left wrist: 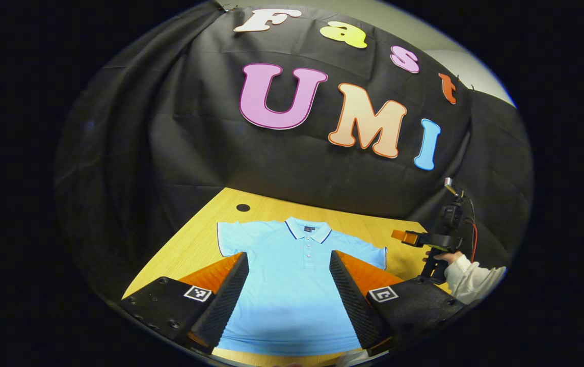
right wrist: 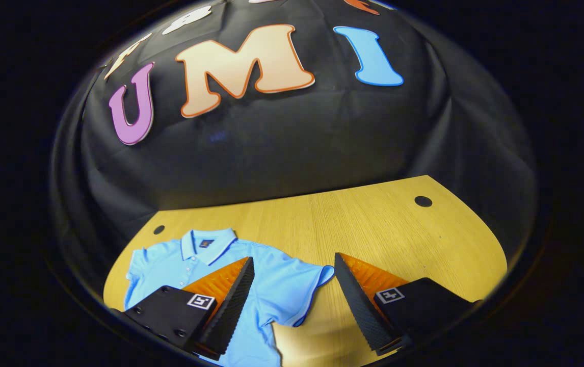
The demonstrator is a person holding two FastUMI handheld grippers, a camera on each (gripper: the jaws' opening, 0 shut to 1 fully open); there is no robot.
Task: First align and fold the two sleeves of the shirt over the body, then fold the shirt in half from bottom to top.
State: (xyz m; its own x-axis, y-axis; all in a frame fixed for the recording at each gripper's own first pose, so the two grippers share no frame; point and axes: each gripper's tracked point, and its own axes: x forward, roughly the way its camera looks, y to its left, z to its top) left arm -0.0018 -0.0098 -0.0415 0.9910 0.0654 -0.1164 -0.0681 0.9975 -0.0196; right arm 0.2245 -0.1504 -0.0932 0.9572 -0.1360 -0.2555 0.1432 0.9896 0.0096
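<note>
Left hand-held gripper [left wrist: 289,260] hovers open above the flat shirt [left wrist: 292,285].

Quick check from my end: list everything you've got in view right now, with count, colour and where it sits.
shirt: one, light blue with dark-trimmed collar, flat on the table, sleeves spread, nothing folded yet
table: one, light wood, under the shirt, against the wall
holes: two, dark, in the table's far corners
wall: one, black cloth, behind the table
left gripper: one, open, above the shirt's body
right gripper: one, open, near the shirt's sleeve
hand: one, pale sleeve, holding the right gripper
</note>
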